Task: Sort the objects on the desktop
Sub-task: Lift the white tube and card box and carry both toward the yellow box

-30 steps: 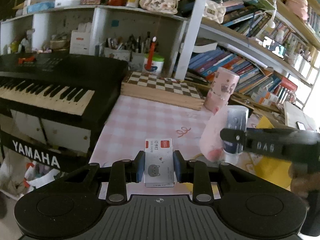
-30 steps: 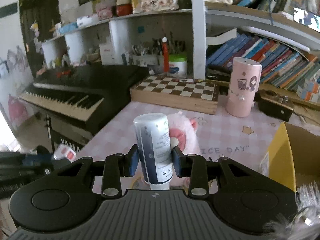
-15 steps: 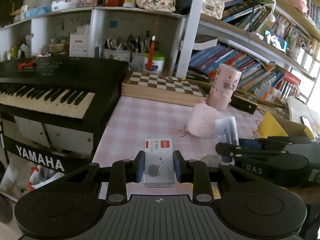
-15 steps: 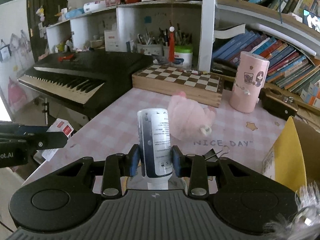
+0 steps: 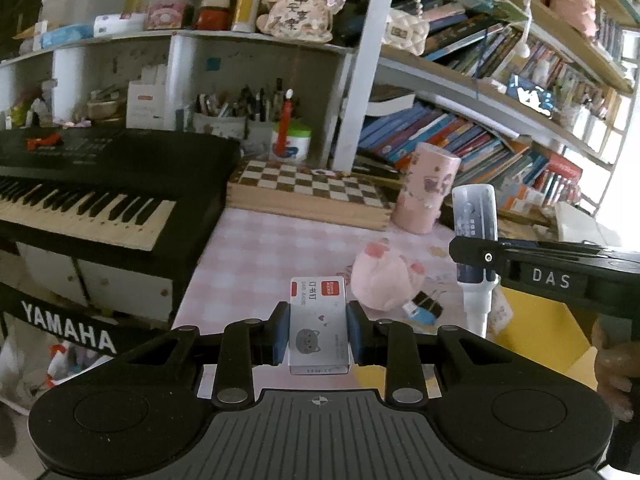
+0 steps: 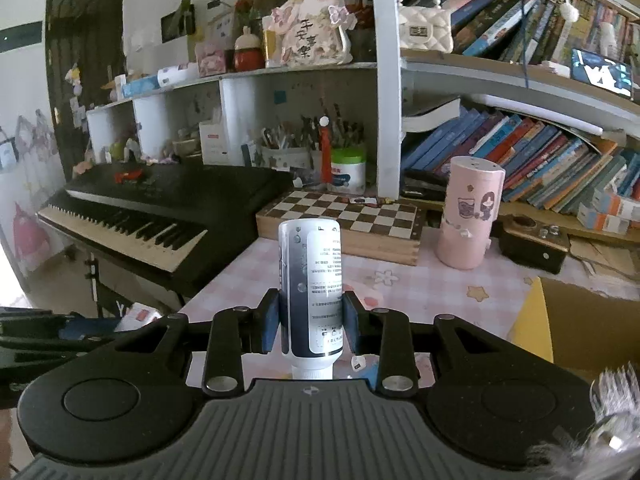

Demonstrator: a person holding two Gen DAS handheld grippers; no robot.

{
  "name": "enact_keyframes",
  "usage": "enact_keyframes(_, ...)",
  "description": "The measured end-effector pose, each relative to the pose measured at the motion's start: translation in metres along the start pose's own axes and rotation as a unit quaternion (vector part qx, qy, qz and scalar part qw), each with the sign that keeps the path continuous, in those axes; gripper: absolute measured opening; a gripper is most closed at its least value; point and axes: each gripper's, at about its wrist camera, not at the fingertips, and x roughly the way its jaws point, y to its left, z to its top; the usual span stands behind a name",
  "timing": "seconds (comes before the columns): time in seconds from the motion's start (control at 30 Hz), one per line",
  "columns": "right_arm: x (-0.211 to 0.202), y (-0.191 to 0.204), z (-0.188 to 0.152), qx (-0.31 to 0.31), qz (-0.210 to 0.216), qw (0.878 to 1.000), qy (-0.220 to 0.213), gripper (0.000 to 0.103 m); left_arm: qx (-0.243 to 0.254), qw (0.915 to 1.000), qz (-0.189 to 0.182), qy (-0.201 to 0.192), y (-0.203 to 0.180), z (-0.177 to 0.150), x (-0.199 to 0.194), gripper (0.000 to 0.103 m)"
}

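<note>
Two grips are live, both loaded. Left gripper [image 5: 319,333] is nearly closed, blue pads clamped on the sides of a small staple box [image 5: 319,322] with a cat print, held off the table edge. Right gripper [image 6: 310,322] is pinched on the lower half of a white-and-dark tube [image 6: 311,288], standing upright with the cap down, held above the checked tablecloth [image 6: 424,276]; from the left wrist view the tube sits right of the box and well clear of it. Step in hand looks like carrying both items to a drop spot, probably the yellow cardboard box [image 6: 576,320] at right, though nothing confirms that target. To do it well: keep the squeeze constant, keep the tube vertical since the grip is low and its tall top could lever out, and route over the pink plush toy [image 5: 384,280] and the black binder clip [image 5: 426,304] rather than through them. Release one hand at a time. Beyond: pink cylinder canister [image 6: 470,212] standing by a wooden chessboard box [image 6: 340,220], black Yamaha keyboard [image 5: 100,184] to the left. At the back are white shelves with pen pots, and crowded bookshelves leaning right.
</note>
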Motion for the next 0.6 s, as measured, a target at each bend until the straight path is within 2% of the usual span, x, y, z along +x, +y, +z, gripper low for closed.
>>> enact_keyframes(0.6, -0.079, 0.018, -0.054, 0.059, -0.057, 0.996, 0.031, 0.030, 0.023, 0.9965, -0.080, -0.001, -0.014, -0.026, -0.049, 0.028)
